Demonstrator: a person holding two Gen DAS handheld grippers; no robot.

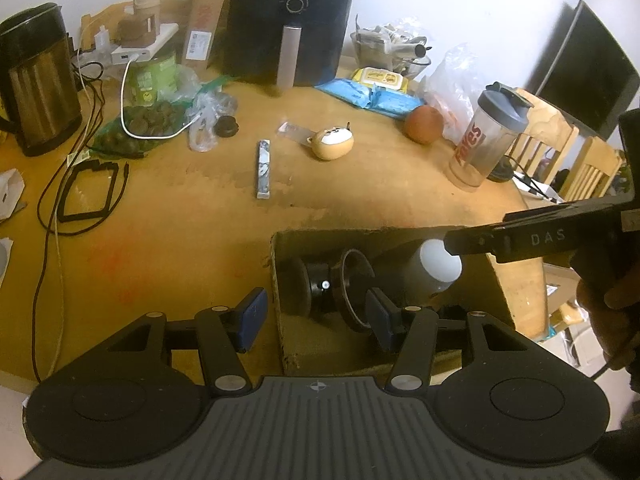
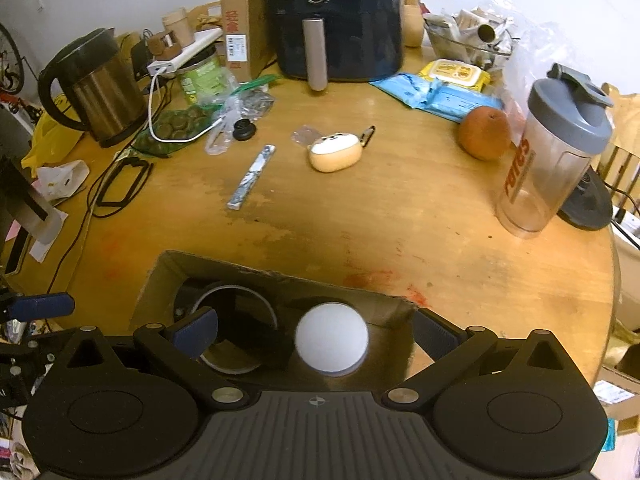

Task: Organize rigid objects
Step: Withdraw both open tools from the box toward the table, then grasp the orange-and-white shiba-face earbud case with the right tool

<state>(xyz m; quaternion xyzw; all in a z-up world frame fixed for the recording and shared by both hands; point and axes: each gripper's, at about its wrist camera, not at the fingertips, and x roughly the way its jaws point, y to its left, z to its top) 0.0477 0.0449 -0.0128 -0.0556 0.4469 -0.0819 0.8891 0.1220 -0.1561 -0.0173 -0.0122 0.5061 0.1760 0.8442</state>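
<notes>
An open cardboard box [image 1: 280, 280] [image 2: 160, 284] sits at the table's near edge. Inside lie a white-capped bottle [image 1: 438, 266] [image 2: 331, 339], a brown tape roll [image 1: 354, 280] [image 2: 236, 332] and a black round object [image 1: 316, 286]. My left gripper [image 1: 316, 318] is open, its jaws straddling the box's left wall. My right gripper [image 2: 316, 334] is open over the box, the white bottle cap between its fingers but untouched. On the table farther off lie a beige earbud case [image 1: 333, 143] [image 2: 334, 154] and a patterned flat stick [image 1: 264, 168] [image 2: 251, 177].
Around the round wooden table [image 2: 400, 220] stand a black air fryer [image 1: 292, 20] [image 2: 338, 16], a kettle [image 1: 34, 80] [image 2: 96, 88], a shaker bottle [image 1: 486, 136] [image 2: 556, 152], an orange [image 1: 423, 124] [image 2: 484, 133], blue wipes, cables and bags. Wooden chairs [image 1: 560, 152] stand right.
</notes>
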